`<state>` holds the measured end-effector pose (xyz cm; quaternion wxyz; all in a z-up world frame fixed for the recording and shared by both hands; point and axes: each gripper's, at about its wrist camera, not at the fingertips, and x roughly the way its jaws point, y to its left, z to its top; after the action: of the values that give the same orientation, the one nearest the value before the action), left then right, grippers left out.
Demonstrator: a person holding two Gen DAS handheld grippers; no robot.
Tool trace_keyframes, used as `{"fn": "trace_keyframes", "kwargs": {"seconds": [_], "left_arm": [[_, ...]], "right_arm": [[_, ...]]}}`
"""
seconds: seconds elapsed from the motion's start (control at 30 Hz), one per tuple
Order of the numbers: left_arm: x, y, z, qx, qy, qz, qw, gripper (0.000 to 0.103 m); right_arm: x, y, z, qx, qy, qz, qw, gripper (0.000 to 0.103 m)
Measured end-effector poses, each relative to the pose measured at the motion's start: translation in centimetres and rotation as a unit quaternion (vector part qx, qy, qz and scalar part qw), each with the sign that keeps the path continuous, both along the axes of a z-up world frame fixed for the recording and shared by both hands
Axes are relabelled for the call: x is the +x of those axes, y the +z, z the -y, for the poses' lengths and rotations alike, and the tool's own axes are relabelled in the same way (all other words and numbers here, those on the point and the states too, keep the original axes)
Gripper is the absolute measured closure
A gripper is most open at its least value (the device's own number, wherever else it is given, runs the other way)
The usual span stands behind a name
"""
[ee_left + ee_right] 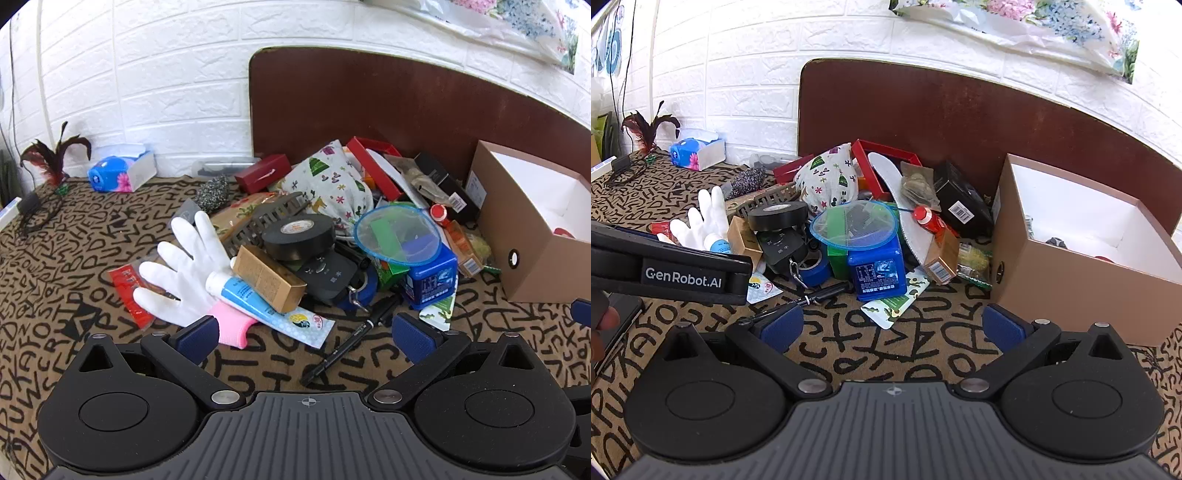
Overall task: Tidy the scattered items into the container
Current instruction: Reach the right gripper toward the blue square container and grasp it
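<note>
A heap of small items lies on the patterned cloth: a white glove (184, 269), a blue-white tube (258, 302), a tan carton (269, 277), a black tape roll (299, 236), a blue box (432, 280), a black pen (354, 339) and a printed fabric pouch (332, 188). The brown cardboard box (1071, 277) stands open at the right with a few things inside. My left gripper (306, 332) is open and empty, just short of the tube and pen. My right gripper (892, 326) is open and empty above bare cloth, left of the box and near a green-white packet (897, 302).
A dark brown board (388, 103) leans on the white brick wall behind the heap. A tissue pack (122, 171) and a feather toy (51, 158) sit far left. The left gripper's body (672, 266) crosses the right wrist view at the left.
</note>
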<state>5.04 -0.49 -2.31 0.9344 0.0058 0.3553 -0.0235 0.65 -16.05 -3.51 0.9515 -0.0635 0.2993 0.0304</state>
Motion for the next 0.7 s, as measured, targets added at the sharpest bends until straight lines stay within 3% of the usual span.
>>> {"fn": "trace_keyframes", "kwargs": {"seconds": [0.43,0.6,0.7], "left_arm": [[3.2,-1.5,0.1,0.003,0.003,-0.025,0.9997,0.000],[4.6,-2.5,-0.2,-0.012,-0.006,-0.022,0.9997,0.001],[5.7,-3.1,-0.5,-0.028,-0.014,-0.027,0.9991,0.007]], "right_arm": [[3.1,-1.2,0.0,0.001,0.011,-0.017,1.000,0.000],[4.5,-2.1,0.2,0.000,0.020,-0.013,1.000,0.000],[5.7,-2.8,0.2,0.001,0.024,-0.015,1.000,0.000]]}}
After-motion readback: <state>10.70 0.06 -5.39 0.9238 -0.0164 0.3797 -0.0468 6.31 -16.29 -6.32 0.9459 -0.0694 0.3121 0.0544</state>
